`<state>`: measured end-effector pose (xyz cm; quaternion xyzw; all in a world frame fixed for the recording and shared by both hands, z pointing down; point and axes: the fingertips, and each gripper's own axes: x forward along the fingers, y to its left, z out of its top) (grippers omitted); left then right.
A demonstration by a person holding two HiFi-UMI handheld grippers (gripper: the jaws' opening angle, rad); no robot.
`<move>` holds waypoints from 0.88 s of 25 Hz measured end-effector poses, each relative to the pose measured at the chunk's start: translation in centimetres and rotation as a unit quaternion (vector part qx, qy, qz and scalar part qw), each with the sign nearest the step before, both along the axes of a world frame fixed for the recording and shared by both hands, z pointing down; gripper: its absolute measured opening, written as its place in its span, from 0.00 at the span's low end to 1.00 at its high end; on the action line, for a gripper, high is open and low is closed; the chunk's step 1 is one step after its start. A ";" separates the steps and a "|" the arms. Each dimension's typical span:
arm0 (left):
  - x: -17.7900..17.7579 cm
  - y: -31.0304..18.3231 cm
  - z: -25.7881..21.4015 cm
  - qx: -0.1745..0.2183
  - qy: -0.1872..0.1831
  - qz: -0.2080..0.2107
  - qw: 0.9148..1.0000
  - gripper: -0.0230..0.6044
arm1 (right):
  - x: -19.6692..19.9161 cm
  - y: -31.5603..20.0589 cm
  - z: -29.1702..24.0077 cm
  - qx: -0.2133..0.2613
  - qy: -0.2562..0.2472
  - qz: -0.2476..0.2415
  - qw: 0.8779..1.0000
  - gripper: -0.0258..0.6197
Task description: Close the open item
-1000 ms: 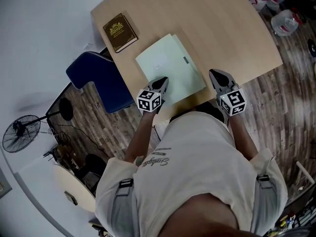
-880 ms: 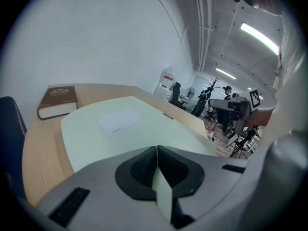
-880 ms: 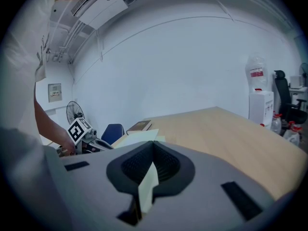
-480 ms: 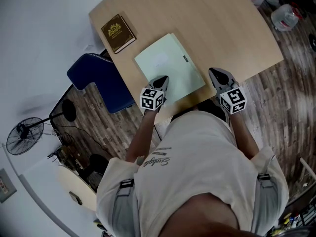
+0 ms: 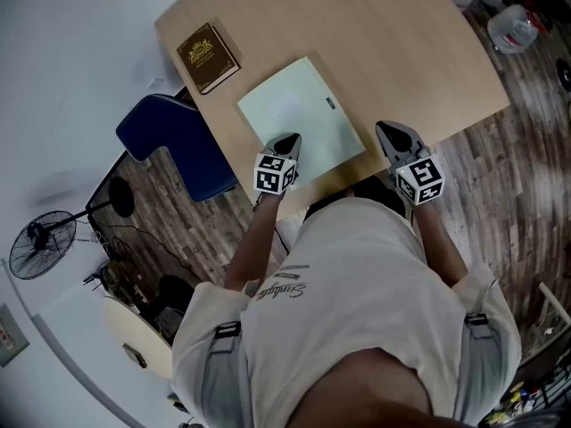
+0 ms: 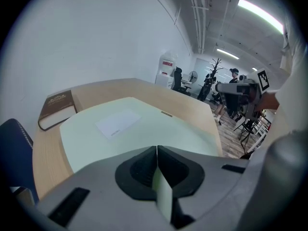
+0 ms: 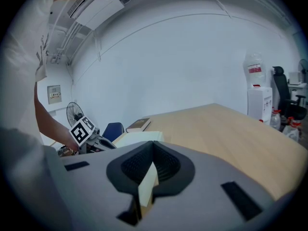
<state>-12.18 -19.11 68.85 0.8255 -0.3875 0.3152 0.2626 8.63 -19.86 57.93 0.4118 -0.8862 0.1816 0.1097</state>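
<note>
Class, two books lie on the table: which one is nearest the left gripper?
The pale green book, right at the tip of the left gripper; the brown book with the gold emblem lies farther off.

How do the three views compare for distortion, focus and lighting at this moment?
Head view: even light, sharp on the green folder and table, faint shadows only. Left gripper view: heavy fisheye, dark round border, bright ceiling strip, left gripper soft up close. Right gripper view: same fisheye bending the wall, right gripper blurred.
</note>
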 end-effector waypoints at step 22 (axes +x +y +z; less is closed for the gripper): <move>0.3 0.0 -1.1 0.009 0.010 -0.035 0.999 0.06 | -2.2 -0.8 -0.4 0.010 -0.009 -0.061 0.998 0.03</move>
